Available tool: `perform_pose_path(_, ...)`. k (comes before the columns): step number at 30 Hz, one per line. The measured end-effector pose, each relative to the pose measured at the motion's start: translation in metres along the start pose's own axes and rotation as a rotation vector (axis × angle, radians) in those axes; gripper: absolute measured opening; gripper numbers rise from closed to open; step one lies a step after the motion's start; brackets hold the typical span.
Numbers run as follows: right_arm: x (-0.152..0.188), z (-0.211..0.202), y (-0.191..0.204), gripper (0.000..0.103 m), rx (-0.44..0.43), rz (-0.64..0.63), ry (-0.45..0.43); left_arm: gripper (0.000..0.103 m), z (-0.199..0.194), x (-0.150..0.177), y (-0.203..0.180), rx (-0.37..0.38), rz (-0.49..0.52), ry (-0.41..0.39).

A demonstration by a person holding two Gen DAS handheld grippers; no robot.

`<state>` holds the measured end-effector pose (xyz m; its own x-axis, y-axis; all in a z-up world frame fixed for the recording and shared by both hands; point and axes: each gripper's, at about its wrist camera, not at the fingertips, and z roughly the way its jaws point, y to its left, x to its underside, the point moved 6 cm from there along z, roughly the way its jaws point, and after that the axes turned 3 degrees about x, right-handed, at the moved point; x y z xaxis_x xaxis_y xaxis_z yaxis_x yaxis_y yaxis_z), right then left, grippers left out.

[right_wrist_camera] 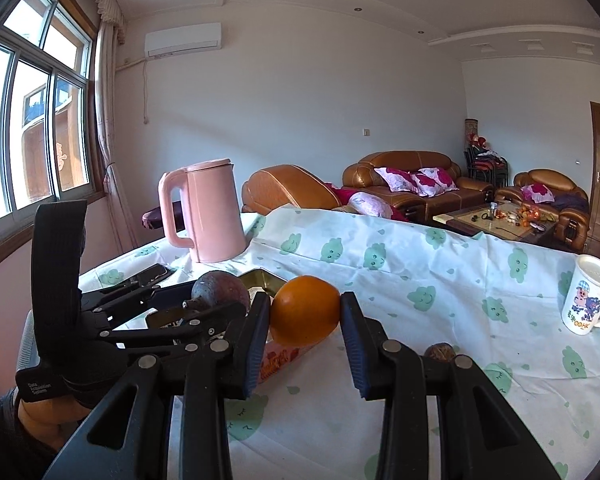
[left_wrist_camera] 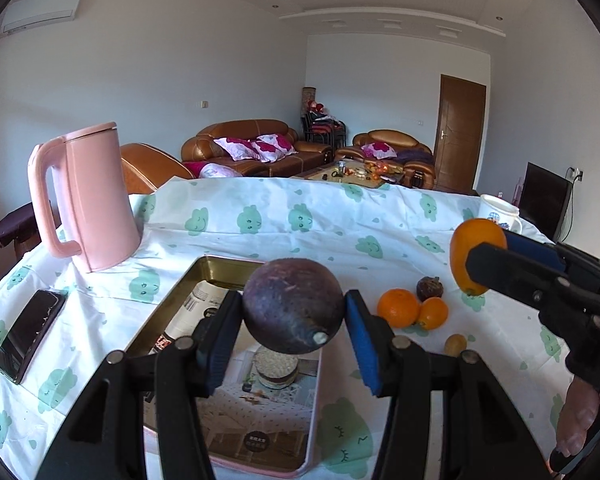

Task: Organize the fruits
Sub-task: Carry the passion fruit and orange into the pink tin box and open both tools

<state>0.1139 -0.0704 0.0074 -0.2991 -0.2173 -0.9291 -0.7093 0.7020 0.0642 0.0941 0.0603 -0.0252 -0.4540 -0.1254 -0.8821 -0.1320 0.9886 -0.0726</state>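
Fruits are mid-sort here: left tool (left_wrist_camera: 294, 320) is clamped on a dark purple passion fruit (left_wrist_camera: 293, 306), held over the tin (left_wrist_camera: 156, 320) at frame centre. Right tool (right_wrist_camera: 306, 312) grips an orange (right_wrist_camera: 305, 308), up off the surface (right_wrist_camera: 440, 320), at the right edge of the left view. Two more oranges (left_wrist_camera: 412, 309) touch each other right of the tin, with a wrinkly dark fruit (left_wrist_camera: 430, 289) just behind and a small brownish one (left_wrist_camera: 455, 343), maybe a kiwi, in front. Pink kettle (left_wrist_camera: 94, 200) upper left, phone (left_wrist_camera: 30, 334) lower left, mug (right_wrist_camera: 590, 296) far right.
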Motion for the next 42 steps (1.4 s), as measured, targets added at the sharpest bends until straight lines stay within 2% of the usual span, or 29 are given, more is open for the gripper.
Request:
perform_pose_path(7, 0.000, 0.026, 0.024, 0.038, -0.045, -0.017, 0.032, 0.054, 0.001, 0.002, 0.034, -0.050, -0.041, 0.002)
perform_pose_path(15, 0.019, 0.064, 0.050, 0.038, -0.094, -0.037, 0.111, 0.054, 0.010, 0.009, 0.063, -0.080, -0.078, 0.032)
perform_pose_path(25, 0.055, 0.102, 0.073, 0.038, -0.133, -0.073, 0.233, 0.054, 0.023, 0.031, 0.080, -0.103, -0.097, 0.106)
perform_pose_path(29, 0.055, 0.103, 0.078, 0.039, -0.145, -0.082, 0.250, 0.054, 0.025, 0.036, 0.083, -0.105, -0.112, 0.124)
perform_pose_path(30, 0.057, 0.103, 0.079, 0.039, -0.151, -0.081, 0.257, 0.058, 0.024, 0.035, 0.085, -0.108, -0.113, 0.119)
perform_pose_path(31, 0.057, 0.103, 0.079, 0.045, -0.152, -0.080, 0.260, 0.062, 0.022, 0.034, 0.085, -0.113, -0.108, 0.110)
perform_pose_path(32, 0.056, 0.100, 0.077, 0.057, -0.145, -0.073, 0.254, 0.072, 0.018, 0.032, 0.084, -0.121, -0.103, 0.095)
perform_pose_path(33, 0.054, 0.097, 0.075, 0.063, -0.142, -0.065, 0.244, 0.081, 0.014, 0.029, 0.084, -0.125, -0.099, 0.078)
perform_pose_path(34, 0.052, 0.093, 0.070, 0.066, -0.137, -0.051, 0.229, 0.084, 0.009, 0.026, 0.082, -0.126, -0.096, 0.061)
perform_pose_path(36, 0.049, 0.082, 0.059, 0.066, -0.118, -0.030, 0.213, 0.093, 0.002, 0.021, 0.079, -0.124, -0.094, 0.034)
perform_pose_path(39, 0.045, 0.059, 0.029, 0.066, -0.064, -0.006, 0.185, 0.094, -0.002, 0.016, 0.068, -0.103, -0.085, 0.020)
perform_pose_path(42, 0.050, 0.042, -0.011, 0.066, 0.039, 0.016, 0.193, 0.094, 0.001, 0.015, 0.053, -0.073, -0.072, 0.023)
